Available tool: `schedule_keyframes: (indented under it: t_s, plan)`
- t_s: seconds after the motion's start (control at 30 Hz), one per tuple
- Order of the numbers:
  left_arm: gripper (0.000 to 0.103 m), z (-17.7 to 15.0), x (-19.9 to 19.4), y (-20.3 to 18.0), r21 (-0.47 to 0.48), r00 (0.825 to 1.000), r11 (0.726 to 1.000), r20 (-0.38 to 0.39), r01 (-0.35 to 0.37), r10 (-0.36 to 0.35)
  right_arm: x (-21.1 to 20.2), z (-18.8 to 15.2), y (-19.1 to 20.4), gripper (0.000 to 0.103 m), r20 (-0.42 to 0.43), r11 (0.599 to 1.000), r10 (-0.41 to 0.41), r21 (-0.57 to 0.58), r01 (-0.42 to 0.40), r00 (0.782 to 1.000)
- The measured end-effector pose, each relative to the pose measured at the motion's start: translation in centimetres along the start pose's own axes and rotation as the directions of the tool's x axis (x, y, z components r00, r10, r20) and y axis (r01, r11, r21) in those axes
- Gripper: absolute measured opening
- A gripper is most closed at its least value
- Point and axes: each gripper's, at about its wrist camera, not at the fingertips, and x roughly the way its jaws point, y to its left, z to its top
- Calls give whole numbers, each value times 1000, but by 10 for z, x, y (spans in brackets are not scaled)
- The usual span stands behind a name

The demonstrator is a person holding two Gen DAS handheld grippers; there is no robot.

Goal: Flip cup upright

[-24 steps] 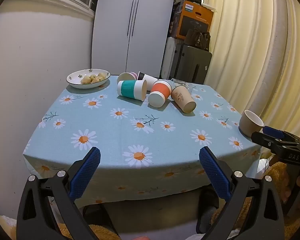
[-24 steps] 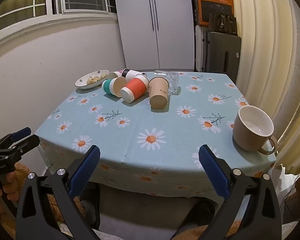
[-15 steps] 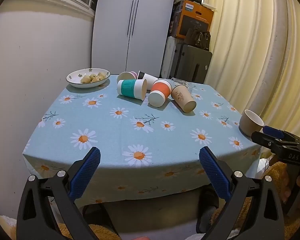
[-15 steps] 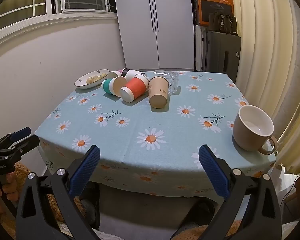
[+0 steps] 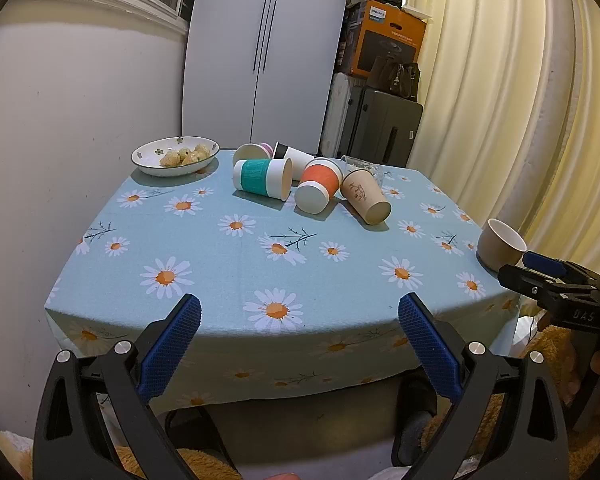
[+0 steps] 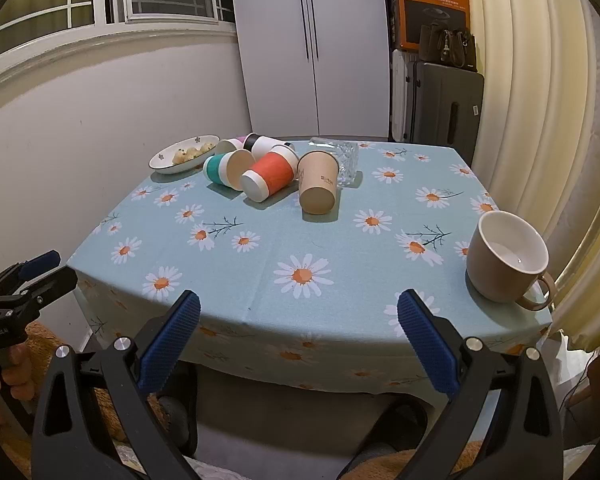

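Paper cups lie tipped in a cluster at the far middle of the desk [image 6: 300,240]: teal cup [image 5: 262,179], orange cup [image 5: 317,187], tan cup [image 5: 365,197]; they look light, thin-walled and easy to crush, so I'd grip mid-body across the side, gently. Left claw [image 5: 298,340] and right claw [image 6: 299,338] both wide, holding nothing, level off the near edge; mug [image 6: 506,258] already upright.

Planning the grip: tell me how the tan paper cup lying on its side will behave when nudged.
The tan paper cup lies on its side, so it will probably roll, curving because it tapers. It looks thin-walled, likely light and crushable. The orange cup beside it may get bumped.
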Motion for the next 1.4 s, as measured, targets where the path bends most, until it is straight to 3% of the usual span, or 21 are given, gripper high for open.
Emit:
schedule_keyframes:
  t_s: [1.4]
  plan:
    - [97, -1, 1, -1, -2, 1000, 1000, -7, 7, -7, 3, -1, 1, 98, -8, 1000, -12, -22, 12, 1000]
